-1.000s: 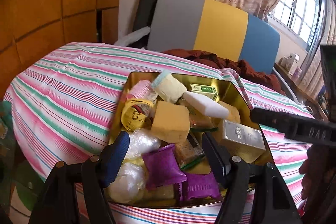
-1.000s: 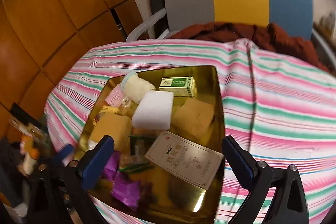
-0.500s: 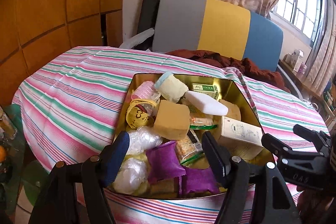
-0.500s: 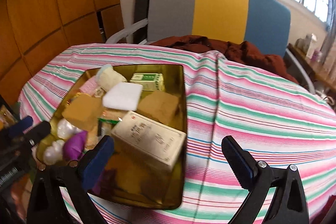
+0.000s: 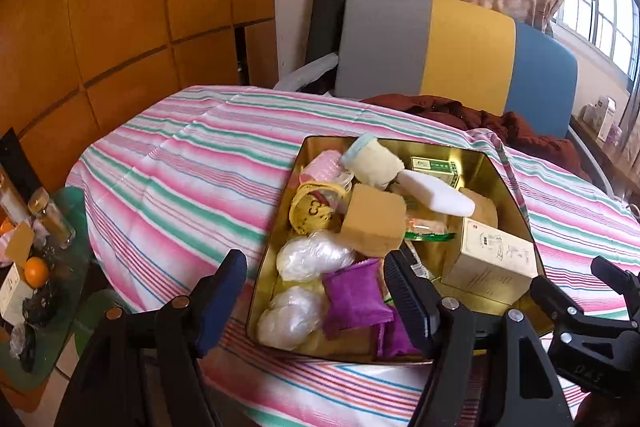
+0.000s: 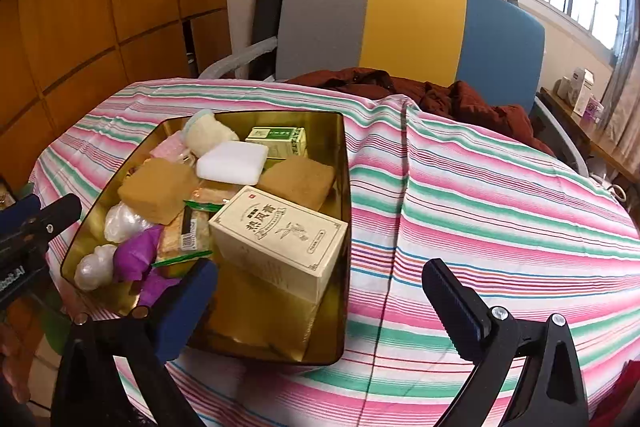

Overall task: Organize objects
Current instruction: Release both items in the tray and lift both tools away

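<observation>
A gold metal tray [image 5: 496, 167] [image 6: 344, 187] sits on the striped tablecloth and is full of small items: a cream printed box [image 5: 490, 261] [image 6: 280, 235], two brown sponges [image 5: 374, 219] [image 6: 154, 189], a white block [image 5: 436, 193] [image 6: 232, 163], a green box [image 6: 278, 141], purple packets [image 5: 354, 293] [image 6: 134, 257] and clear wrapped balls [image 5: 312, 259]. My left gripper [image 5: 316, 299] is open and empty, hovering over the tray's near left corner. My right gripper [image 6: 320, 307] is open and empty over the tray's near right edge; it also shows in the left wrist view [image 5: 576, 307].
The round table wears a pink, green and white striped cloth [image 6: 500, 195]. Behind it stands a grey, yellow and blue chair [image 6: 412, 27] with a dark red garment [image 6: 440, 95]. A low side table [image 5: 36, 267] with bottles and an orange stands at the left.
Both grippers have pulled back and away from the tray. The left view has shifted left, the right view right, showing more cloth. Nothing in the tray moved.
</observation>
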A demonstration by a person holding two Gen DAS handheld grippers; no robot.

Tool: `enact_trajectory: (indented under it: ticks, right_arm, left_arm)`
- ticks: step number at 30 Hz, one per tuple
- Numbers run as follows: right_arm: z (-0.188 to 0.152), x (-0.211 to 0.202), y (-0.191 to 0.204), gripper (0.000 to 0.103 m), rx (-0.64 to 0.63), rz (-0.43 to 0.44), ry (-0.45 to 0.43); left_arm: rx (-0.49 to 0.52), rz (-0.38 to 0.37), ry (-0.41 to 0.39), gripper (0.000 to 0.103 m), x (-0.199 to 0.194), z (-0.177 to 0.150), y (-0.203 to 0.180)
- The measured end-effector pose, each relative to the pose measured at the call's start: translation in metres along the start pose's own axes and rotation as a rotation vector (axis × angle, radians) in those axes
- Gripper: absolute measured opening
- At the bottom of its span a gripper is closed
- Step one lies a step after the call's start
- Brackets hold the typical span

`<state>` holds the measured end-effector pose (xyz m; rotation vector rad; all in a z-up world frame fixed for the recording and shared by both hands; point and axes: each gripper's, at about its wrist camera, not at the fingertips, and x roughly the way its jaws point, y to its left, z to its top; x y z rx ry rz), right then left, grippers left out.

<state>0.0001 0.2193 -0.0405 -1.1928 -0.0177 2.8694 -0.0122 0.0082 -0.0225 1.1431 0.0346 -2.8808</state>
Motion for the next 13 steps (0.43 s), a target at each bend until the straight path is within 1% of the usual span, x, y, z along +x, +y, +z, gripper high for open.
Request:
enact_trajectory:
  ticks: [2,3,5,8,13]
  right_arm:
    - [-0.0004,-0.0018,0.0005,0.103,0.001,0.005,-0.004]
    - [-0.0004,-0.0025,0.0012,0.103,0.001,0.005,-0.006]
    - [-0.0004,-0.0037,0.0019,0.103,0.004,0.008,-0.01]
    - [-0.0005,-0.005,0.0026,0.103,0.003,0.01,-0.013]
    - [-0.0007,-0.0063,0.0012,0.103,0.015,0.01,-0.02]
  left_arm:
    - [-0.007,-0.003,0.003,0.072,0.0009,-0.0026,0.0035]
    - [0.006,0.008,-0.006,0.071,0.0017,-0.0042,0.0031]
    - [0.013,0.022,-0.021,0.063,0.0011,-0.0065,0.0034]
    - [-0.001,0.003,-0.024,0.057,0.0003,-0.0068,0.0043]
    - [0.004,-0.002,-0.03,0.057,-0.0013,-0.0064,0.0032]
